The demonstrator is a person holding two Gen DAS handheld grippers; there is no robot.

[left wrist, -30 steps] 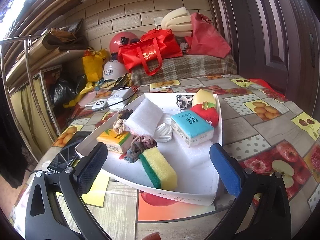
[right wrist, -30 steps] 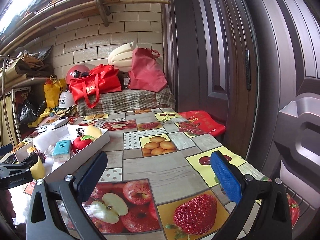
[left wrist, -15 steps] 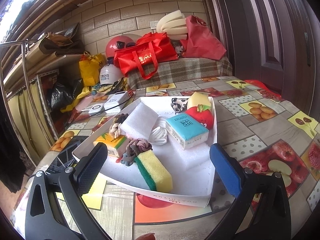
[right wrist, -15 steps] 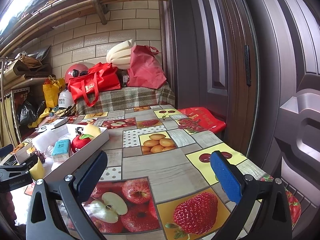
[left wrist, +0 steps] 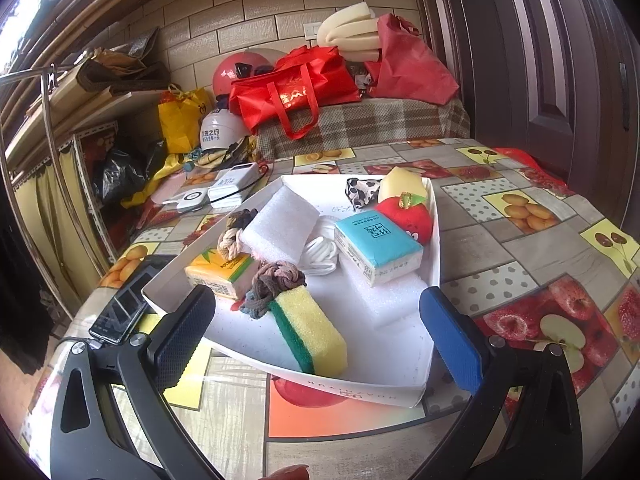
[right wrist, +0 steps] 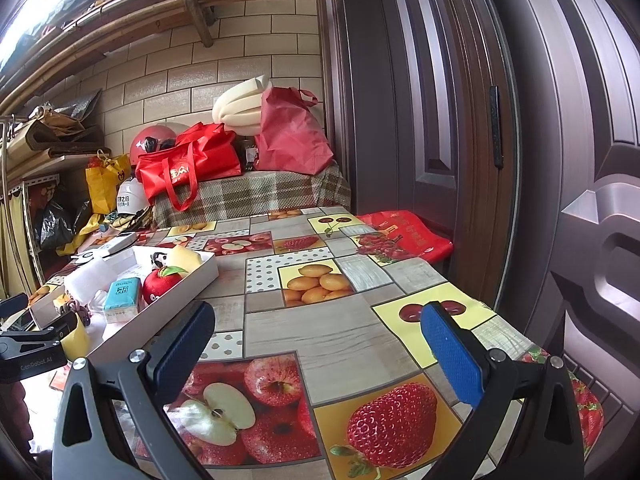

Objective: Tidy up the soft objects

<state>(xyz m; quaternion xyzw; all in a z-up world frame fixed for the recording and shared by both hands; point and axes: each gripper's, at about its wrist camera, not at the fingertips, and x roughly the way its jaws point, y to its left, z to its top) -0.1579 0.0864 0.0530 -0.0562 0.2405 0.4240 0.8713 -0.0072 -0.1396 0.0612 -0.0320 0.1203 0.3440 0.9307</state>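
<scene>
A white tray (left wrist: 434,216) on the fruit-print table holds several soft things: a yellow-green sponge (left wrist: 310,332), a blue tissue pack (left wrist: 378,246), a red plush apple (left wrist: 408,216), white foam (left wrist: 280,226), knotted hair ties (left wrist: 276,280) and a yellow tissue pack (left wrist: 218,274). My left gripper (left wrist: 316,338) hovers open over the tray's near end, above the sponge, holding nothing. My right gripper (right wrist: 316,354) stands open and empty over the bare tablecloth, to the right of the tray (right wrist: 200,280).
A phone (left wrist: 128,304) lies left of the tray and white devices (left wrist: 224,188) behind it. Red bags (left wrist: 296,84), helmets and foam pile on a plaid bench at the back. A dark door (right wrist: 440,120) runs along the right. A red bag (right wrist: 404,232) lies beyond the table's far right edge.
The left gripper has crept slightly forward and left over the tray. The right gripper has barely shifted. Both stay open.
</scene>
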